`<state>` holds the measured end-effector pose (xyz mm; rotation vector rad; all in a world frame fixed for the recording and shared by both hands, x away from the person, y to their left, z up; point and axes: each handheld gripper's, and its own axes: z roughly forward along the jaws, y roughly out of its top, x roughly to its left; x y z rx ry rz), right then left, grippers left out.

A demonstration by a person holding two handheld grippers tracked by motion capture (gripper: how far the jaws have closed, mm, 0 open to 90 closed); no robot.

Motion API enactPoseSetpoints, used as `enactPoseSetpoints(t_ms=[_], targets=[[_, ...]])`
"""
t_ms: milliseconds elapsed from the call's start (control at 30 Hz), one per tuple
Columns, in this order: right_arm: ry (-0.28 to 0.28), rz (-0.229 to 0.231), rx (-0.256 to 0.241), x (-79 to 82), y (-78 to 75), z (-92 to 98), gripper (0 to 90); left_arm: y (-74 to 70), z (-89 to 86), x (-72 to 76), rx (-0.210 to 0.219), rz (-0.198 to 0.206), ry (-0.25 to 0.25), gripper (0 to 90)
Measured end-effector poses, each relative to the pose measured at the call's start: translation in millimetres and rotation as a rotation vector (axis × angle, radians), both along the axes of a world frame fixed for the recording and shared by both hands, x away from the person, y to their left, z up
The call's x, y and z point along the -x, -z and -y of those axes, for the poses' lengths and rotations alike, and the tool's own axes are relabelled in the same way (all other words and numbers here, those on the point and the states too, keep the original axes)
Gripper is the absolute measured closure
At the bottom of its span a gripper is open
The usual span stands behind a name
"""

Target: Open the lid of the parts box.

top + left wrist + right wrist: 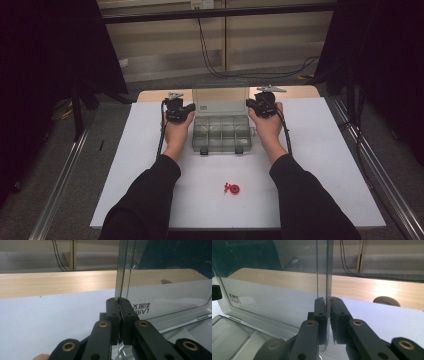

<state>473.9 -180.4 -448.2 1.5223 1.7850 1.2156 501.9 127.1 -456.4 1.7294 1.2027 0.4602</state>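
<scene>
While upright between them, clear lid (220, 100), each gripper (119, 305) (327, 303) clamped on one side edge.

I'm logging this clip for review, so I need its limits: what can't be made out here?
- Red part, high view: too small to identify.
- Compartments of the clear box, high view: too small and dim to tell their contents.
- Lid lettering, left gripper view: mirrored, partly hidden by the left gripper.
- Round thing, right gripper view: cut by the table edge.

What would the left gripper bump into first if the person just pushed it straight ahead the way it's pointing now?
The left gripper is shut on the side edge of the clear lid. Beyond it lie bare white table and a wooden strip; nothing seems to block it, though depth is unclear.
</scene>
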Motion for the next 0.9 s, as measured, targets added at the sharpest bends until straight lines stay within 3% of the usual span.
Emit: enactPoseSetpoints(t_ms=[100, 200, 267, 367, 600, 767, 833, 867, 900], targets=[[0.001, -0.018, -0.026, -2.1, 2.7, 2.4, 86.2, -0.3, -0.1, -1.8, 0.005, -0.009, 0.004, 88.3], [0.001, -0.023, -0.01, -3.5, 2.7, 1.8, 86.8, -1.2, 0.6, -3.5, 0.016, -0.022, 0.003, 88.5], [0.007, -0.036, -0.014, -5.1, 2.6, 1.9, 87.2, -2.8, -0.5, -4.2, -0.003, -0.034, 0.01, 88.7], [-0.006, -0.066, -0.016, -10.0, 0.8, 3.5, 87.5, -4.4, -1.9, -4.4, 0.002, -0.059, 0.017, 88.9], [-0.034, -0.089, -0.022, -13.8, -0.3, 6.7, 87.9, -5.1, -3.4, -4.3, 0.001, -0.082, 0.012, 88.8], [-0.038, -0.122, -0.034, -19.1, -0.8, 7.5, 87.2, -3.1, -2.7, -10.2, 0.033, -0.113, 0.003, 88.8], [-0.033, -0.126, -0.047, -20.4, 0.6, 7.6, 87.0, -2.2, -3.6, -12.4, 0.023, -0.119, 0.007, 88.6], [-0.035, -0.124, -0.049, -20.9, 1.4, 8.2, 86.9, -1.7, -3.1, -13.5, 0.049, -0.126, 0.005, 88.6], [-0.034, -0.124, -0.052, -21.2, 2.0, 8.3, 86.8, -1.6, -4.3, -14.6, 0.031, -0.129, 0.012, 88.6]])
